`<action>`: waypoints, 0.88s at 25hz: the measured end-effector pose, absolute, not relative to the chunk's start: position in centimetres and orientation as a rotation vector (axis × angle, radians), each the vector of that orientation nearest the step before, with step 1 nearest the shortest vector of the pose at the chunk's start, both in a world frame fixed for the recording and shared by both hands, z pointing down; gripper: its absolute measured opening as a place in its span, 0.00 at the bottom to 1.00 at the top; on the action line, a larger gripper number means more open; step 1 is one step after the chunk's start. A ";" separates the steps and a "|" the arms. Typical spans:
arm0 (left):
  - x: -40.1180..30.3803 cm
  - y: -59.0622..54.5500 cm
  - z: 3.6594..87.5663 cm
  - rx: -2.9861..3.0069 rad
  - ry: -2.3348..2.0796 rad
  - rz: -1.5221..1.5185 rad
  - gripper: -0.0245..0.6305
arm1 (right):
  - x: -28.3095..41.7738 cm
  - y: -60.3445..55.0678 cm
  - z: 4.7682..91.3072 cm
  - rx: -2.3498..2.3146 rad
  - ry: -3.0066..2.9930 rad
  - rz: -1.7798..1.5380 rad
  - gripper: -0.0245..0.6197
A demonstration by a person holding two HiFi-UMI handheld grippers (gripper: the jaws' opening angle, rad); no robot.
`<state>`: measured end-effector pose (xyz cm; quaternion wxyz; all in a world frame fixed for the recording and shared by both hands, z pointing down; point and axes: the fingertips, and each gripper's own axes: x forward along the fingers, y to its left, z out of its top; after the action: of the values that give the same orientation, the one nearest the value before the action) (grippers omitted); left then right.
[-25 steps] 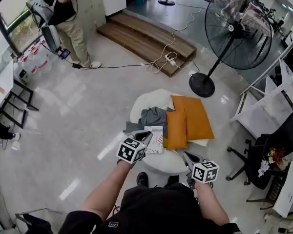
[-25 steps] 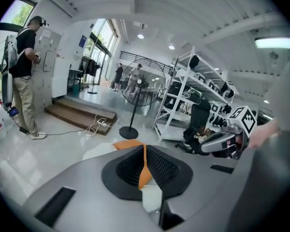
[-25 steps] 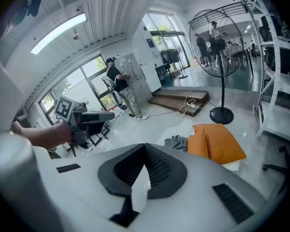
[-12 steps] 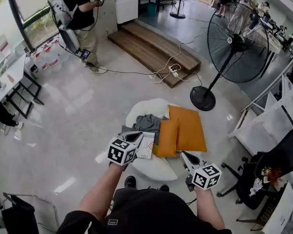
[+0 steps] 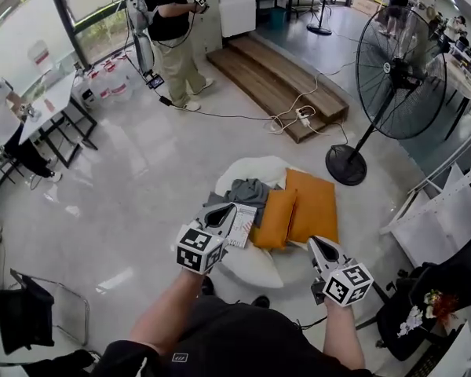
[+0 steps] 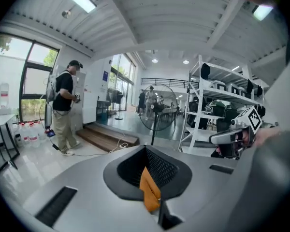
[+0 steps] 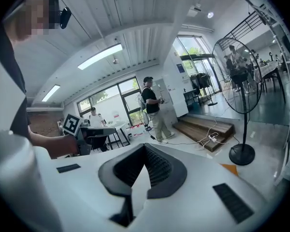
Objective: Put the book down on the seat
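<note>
White, round seat (image 5: 251,267) carries orange cushions (image 5: 314,206), a grey garment (image 5: 247,188) and the book (image 5: 242,225), lying flat near its left edge. Placing looks done; the next move calls only for drawing clear. Left hand-held gripper (image 5: 222,213) and right hand-held gripper (image 5: 319,247) hover above, clenched and empty.

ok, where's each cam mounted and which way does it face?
Head view: on the person's head, aimed steeply down at the white seat with the book and orange cushions; both forearms, left claw and right claw show.
Left gripper view: on the left claw, roughly level toward the fan; own shut jaws, plus the right claw at right.
Right gripper view: on the right claw, toward the wooden steps; own shut jaws, left claw at left.
Shared: fan and standing person appear in all three.
</note>
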<state>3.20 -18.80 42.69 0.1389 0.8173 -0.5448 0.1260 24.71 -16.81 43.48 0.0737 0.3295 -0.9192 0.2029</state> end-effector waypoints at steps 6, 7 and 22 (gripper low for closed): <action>2.2 -17.9 39.6 2.384 -1.647 0.295 0.04 | 24.6 -17.4 41.7 0.975 -2.811 0.572 0.06; 2.3 -17.8 39.2 2.401 -1.640 0.292 0.04 | 24.5 -17.5 41.5 0.977 -2.814 0.562 0.06; -1.3 -18.2 32.9 2.536 -1.682 0.254 0.04 | 19.1 -18.2 33.2 0.995 -2.920 0.249 0.06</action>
<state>-1.26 -18.20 32.85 0.0440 0.8296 -0.5504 0.0830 19.11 -18.23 33.16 0.0231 0.3214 -0.9432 0.0804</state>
